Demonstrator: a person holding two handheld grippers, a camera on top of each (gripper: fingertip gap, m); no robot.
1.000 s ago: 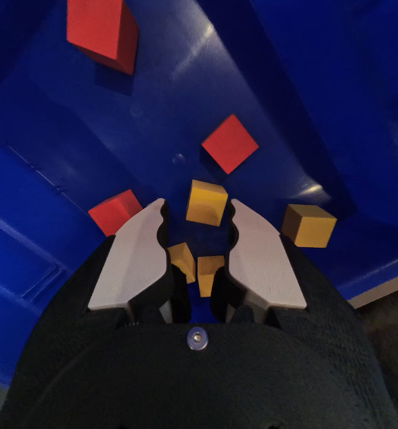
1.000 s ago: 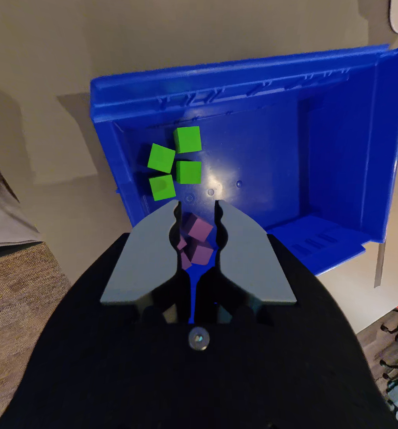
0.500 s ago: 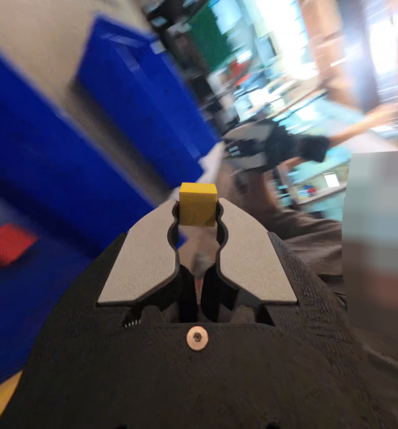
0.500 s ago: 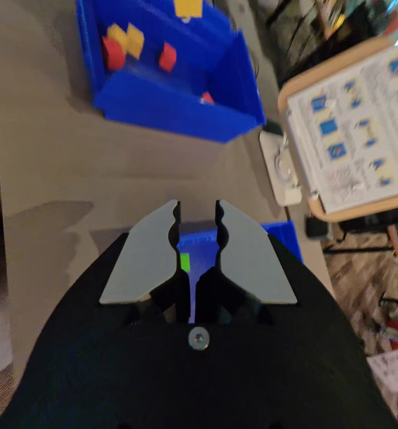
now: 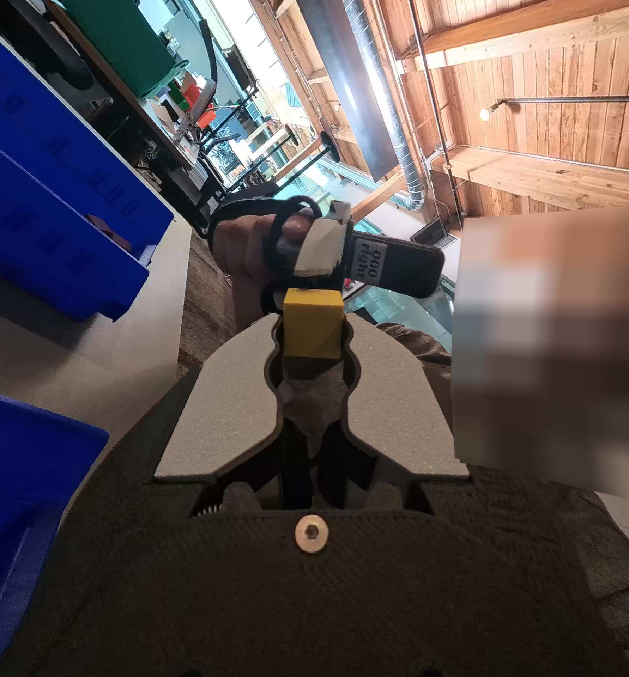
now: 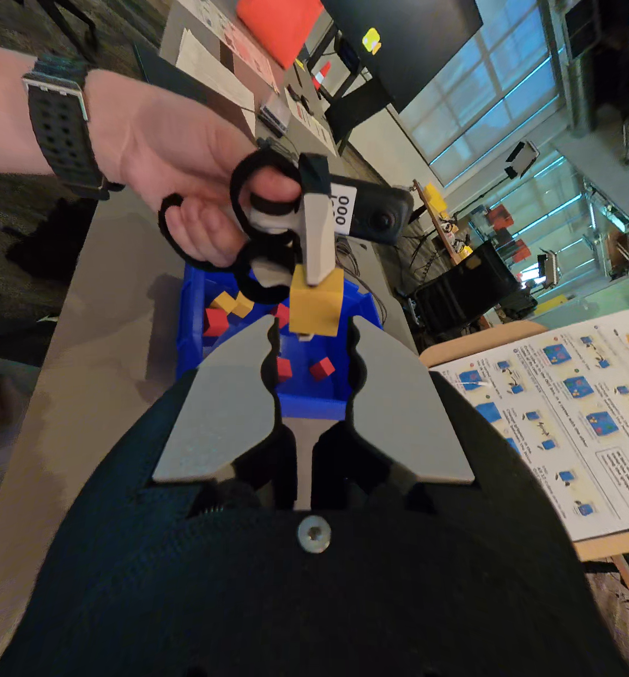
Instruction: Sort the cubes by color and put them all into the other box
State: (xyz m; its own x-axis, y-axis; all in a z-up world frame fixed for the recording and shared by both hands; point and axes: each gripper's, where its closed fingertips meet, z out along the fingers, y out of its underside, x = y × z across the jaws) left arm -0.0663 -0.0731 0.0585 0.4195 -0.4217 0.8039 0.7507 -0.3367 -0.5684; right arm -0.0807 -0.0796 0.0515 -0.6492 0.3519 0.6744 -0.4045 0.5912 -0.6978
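Since a second ago the left gripper (image 5: 313, 322) has come up out of the blue bin with a yellow cube (image 5: 312, 323) clamped between its fingertips, and the right gripper (image 6: 312, 326) has swung away from its own bin to face it. Both now hang in the air, tip to tip. In the right wrist view the yellow cube (image 6: 315, 307) sits just beyond the right gripper's fingers, which stand apart with nothing between them and do not touch it. A hand (image 6: 181, 165) with a dark watch strap (image 6: 61, 121) holds the left gripper from the left. Below and farther off, a blue bin (image 6: 305, 404) on the grey table (image 6: 96, 351) holds red cubes (image 6: 322, 369) and yellow cubes (image 6: 228, 302). An instruction sheet (image 6: 569, 414) lies at right.
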